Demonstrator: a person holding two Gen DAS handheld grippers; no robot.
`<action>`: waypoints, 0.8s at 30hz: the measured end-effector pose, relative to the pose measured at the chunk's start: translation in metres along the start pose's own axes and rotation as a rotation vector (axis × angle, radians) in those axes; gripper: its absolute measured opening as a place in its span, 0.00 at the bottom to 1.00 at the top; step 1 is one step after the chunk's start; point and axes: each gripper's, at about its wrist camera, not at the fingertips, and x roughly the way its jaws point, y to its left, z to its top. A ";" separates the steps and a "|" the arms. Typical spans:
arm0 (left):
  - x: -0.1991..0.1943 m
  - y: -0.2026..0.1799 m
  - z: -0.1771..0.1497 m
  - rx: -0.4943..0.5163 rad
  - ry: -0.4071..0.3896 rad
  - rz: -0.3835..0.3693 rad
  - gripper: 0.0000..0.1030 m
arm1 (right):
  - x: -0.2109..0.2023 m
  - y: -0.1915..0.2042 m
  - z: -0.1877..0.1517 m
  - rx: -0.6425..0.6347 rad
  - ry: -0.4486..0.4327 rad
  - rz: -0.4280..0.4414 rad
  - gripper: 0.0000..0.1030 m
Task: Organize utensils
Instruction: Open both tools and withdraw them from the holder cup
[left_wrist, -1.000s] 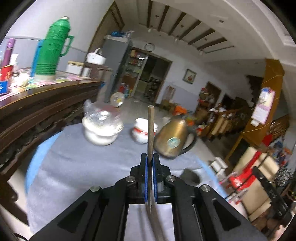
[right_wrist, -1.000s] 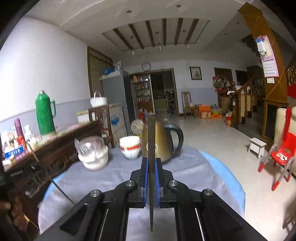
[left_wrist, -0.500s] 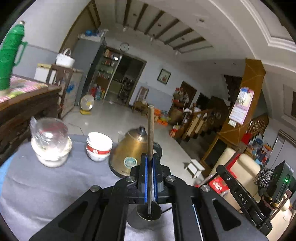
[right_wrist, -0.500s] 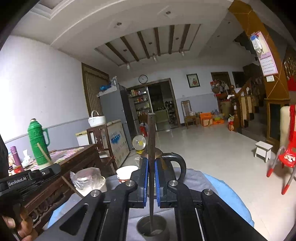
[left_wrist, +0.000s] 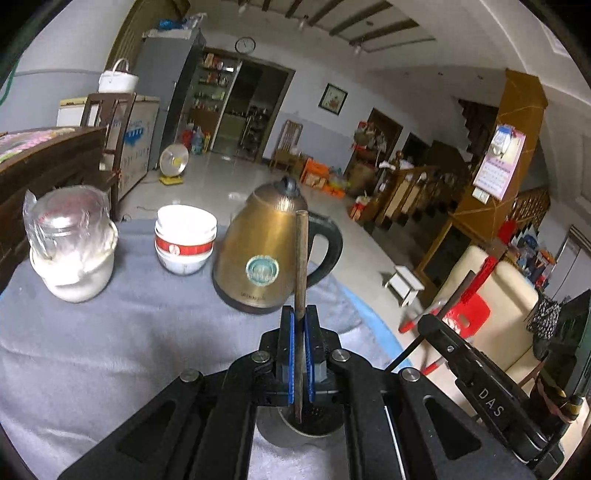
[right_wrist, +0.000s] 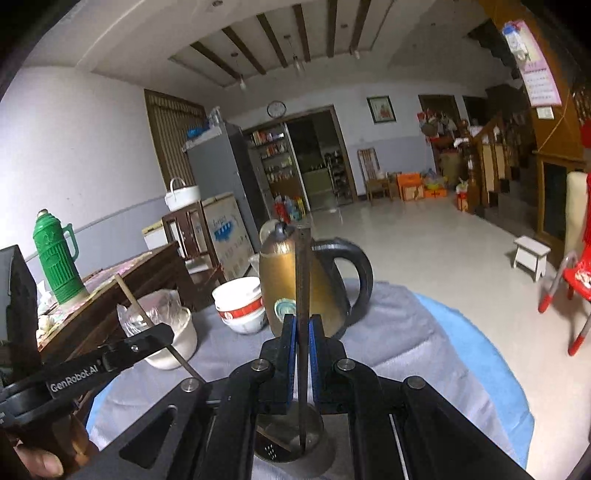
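A: Big change from a second ago: both wrist views have tipped down, and the metal holder (right_wrist: 291, 439) that was out of shot now sits at the bottom centre of each frame, right under the sticks.

B: Left gripper (left_wrist: 300, 354) first. Its blue pads are pinched narrow on a brown chopstick (left_wrist: 301, 266), held upright, lower tip hanging just over the holder's mouth.

A: Upright so it drops straight in, I'd say. And the right gripper (right_wrist: 303, 354)?

B: Same story: jaws narrow, clamped on a darker chopstick (right_wrist: 303, 280), tip already inside the cup's rim at lower centre.

A: There's a perforated bottom down there, and possibly a flat piece lying in it. Hard to tell.

B: Behind, mid-frame, the gold kettle (left_wrist: 266, 254), stacked bowls (left_wrist: 184, 240) and the bagged jar (left_wrist: 70, 243) sit well apart from the holder on the grey cloth (left_wrist: 110, 332).

A: Two sticks over one narrow mouth could clash, in my judgement.

B: Releasing one at a time seems wise.
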 end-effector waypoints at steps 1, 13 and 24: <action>0.002 0.000 -0.002 0.000 0.014 0.002 0.05 | 0.003 -0.002 -0.003 0.001 0.016 0.002 0.07; -0.068 0.032 -0.010 -0.088 -0.045 0.043 0.62 | -0.013 0.003 0.001 0.011 0.036 -0.082 0.74; -0.168 0.119 -0.086 -0.203 -0.093 0.195 0.73 | -0.098 0.011 -0.046 0.044 -0.043 -0.058 0.80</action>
